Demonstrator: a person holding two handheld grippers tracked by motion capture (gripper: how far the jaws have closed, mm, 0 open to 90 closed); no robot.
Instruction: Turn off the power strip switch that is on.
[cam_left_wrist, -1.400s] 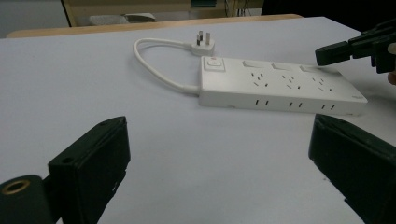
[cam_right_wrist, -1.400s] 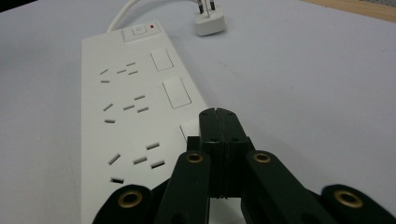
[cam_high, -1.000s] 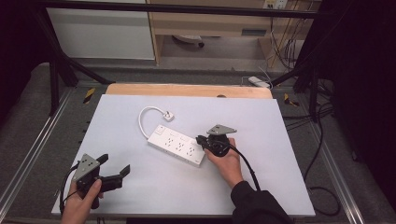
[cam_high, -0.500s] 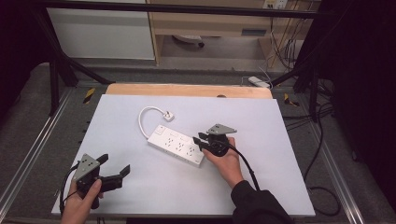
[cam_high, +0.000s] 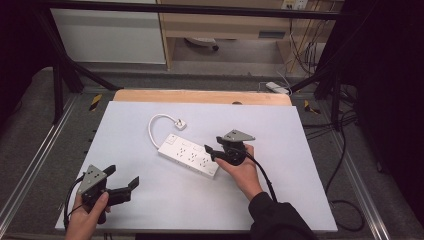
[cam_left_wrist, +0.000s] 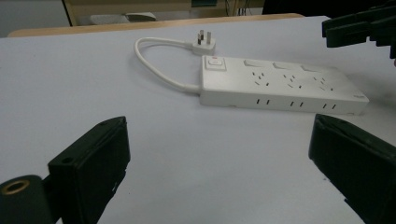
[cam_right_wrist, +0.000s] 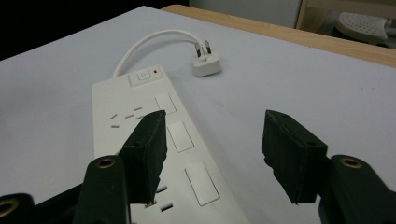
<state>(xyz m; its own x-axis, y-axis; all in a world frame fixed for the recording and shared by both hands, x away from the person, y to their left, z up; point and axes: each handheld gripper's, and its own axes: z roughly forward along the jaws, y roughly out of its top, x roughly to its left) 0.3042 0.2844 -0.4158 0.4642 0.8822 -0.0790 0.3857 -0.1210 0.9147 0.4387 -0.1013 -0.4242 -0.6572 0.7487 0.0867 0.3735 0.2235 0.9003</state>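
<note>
Right gripper (cam_high: 211, 150) hovers over the near-right end of the white power strip (cam_high: 189, 155), its jaws parted with nothing clamped between them; they have just been opening. In the right gripper view one black jaw hangs over the row of switches on the strip (cam_right_wrist: 154, 154) and the other stands off over bare table, so the strip's edge lies between them but the pads do not press on it. Left gripper (cam_high: 122, 181) rests well apart at the near-left corner of the white table (cam_high: 300, 150), jaws spread wide and empty, the strip (cam_left_wrist: 280, 86) seen beyond them.

To do this step well, I judge the right gripper should straddle the strip's narrow width, not its length, lower until both pads reach the side walls below the top face, and close squarely so the body does not twist or skid. Staying near the end keeps the pads off the rocker switches; a grip over a switch could slip or toggle it. The left gripper could come in to steady the far end if the strip is to be lifted level.

The strip lies flat near the table's middle, sockets up. Its long axis runs diagonally, from far-left to near-right. The master switch end points far-left, where the short white cord (cam_high: 152, 127) loops away and back to the plug (cam_high: 179, 123), which rests on the table just beyond the strip.
</note>
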